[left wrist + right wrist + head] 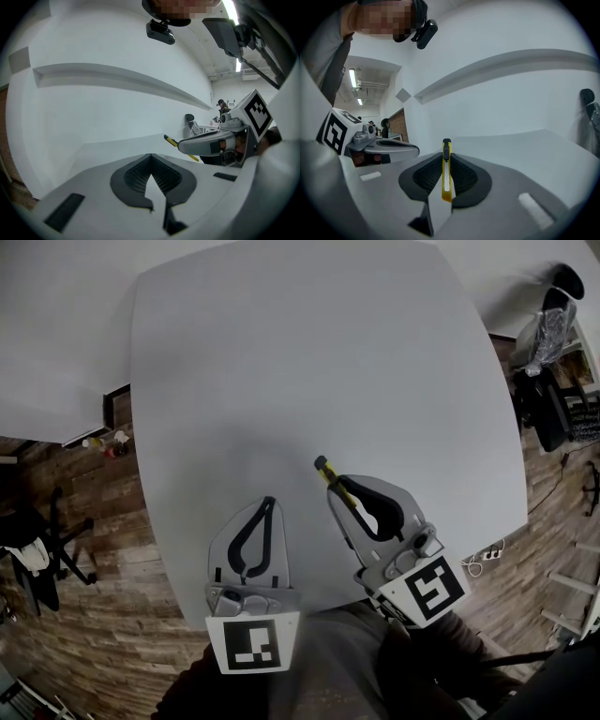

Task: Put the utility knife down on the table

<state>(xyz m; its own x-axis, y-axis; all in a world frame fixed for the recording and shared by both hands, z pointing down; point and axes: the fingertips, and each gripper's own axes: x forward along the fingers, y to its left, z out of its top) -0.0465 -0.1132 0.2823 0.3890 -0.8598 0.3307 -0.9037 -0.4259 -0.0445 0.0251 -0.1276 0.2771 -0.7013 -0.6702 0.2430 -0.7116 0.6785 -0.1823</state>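
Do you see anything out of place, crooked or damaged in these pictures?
Nothing stands out. The utility knife sits straight between the pads of the right gripper, over the table, with no visible damage. The left gripper is shut on nothing. No spill shows on the table.

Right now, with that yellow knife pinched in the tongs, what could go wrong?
The knife is held on edge in the right tongs; let go like that, it may topple and skid on the table. The tongs are near the table's front edge, so a skid could send it to the floor. The left tongs, shut and empty, are close by and might knock it.
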